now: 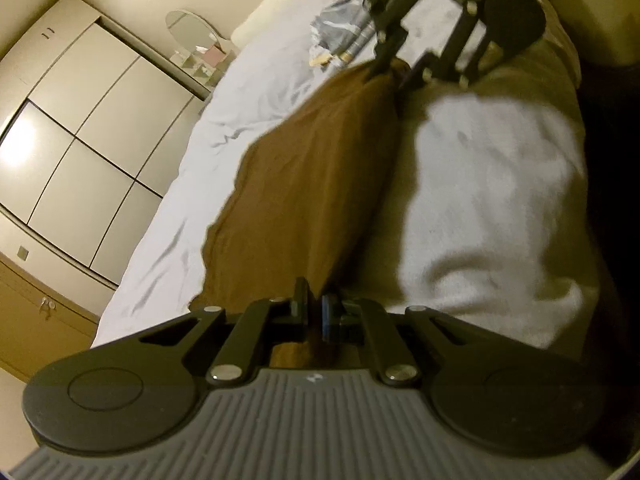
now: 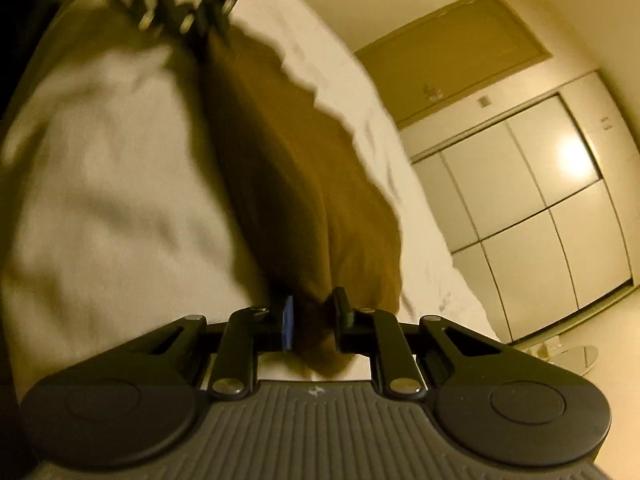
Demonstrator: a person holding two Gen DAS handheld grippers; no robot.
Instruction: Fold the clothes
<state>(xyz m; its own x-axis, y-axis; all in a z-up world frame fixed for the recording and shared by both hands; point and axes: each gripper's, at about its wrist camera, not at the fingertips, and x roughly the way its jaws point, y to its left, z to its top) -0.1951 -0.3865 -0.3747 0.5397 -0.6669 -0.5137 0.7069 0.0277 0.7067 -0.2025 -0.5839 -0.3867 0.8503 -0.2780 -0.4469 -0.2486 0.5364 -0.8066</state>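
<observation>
Above the white-sheeted bed [image 1: 208,152], left gripper [image 1: 316,316] and right gripper [image 2: 314,320] face each other, both clamped on brown fabric garment [image 1: 304,184] stretched between.

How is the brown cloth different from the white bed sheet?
The brown cloth is dark and hangs pinched between the left gripper and the right gripper; the white bed sheet is pale and lies spread flat, unheld. The cloth looks smaller than the sheet. Both are wrinkly fabric.
</observation>
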